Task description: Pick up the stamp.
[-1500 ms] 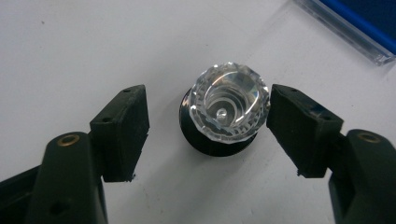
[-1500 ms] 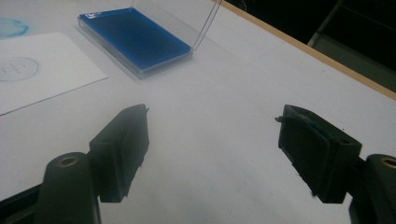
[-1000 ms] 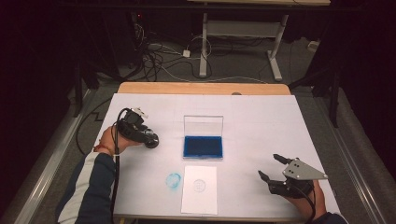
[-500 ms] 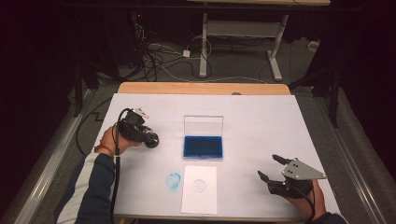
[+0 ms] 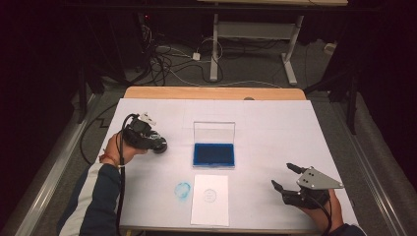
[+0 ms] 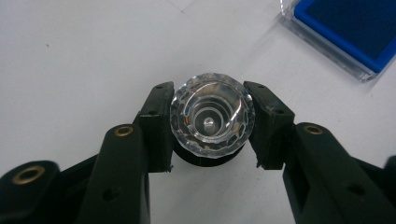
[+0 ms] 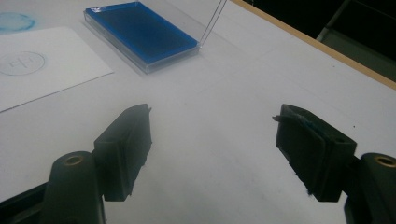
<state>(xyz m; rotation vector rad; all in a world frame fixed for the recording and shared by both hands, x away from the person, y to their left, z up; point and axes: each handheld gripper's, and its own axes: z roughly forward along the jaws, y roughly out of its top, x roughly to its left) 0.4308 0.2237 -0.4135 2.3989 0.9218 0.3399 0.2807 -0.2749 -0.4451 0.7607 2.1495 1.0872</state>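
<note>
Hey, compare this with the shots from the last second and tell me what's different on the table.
Nothing visibly changed. The left gripper is still shut on the clear faceted stamp left of the open blue ink pad, and the right gripper still rests open at the table's near right, with the stamped paper where it was.

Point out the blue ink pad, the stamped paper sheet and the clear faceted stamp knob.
blue ink pad (image 5: 214, 154), high view, middle of the blue surface
paper sheet (image 5: 210, 211), high view, lower blank area
clear faceted stamp knob (image 6: 212, 118), left gripper view, top face
</note>
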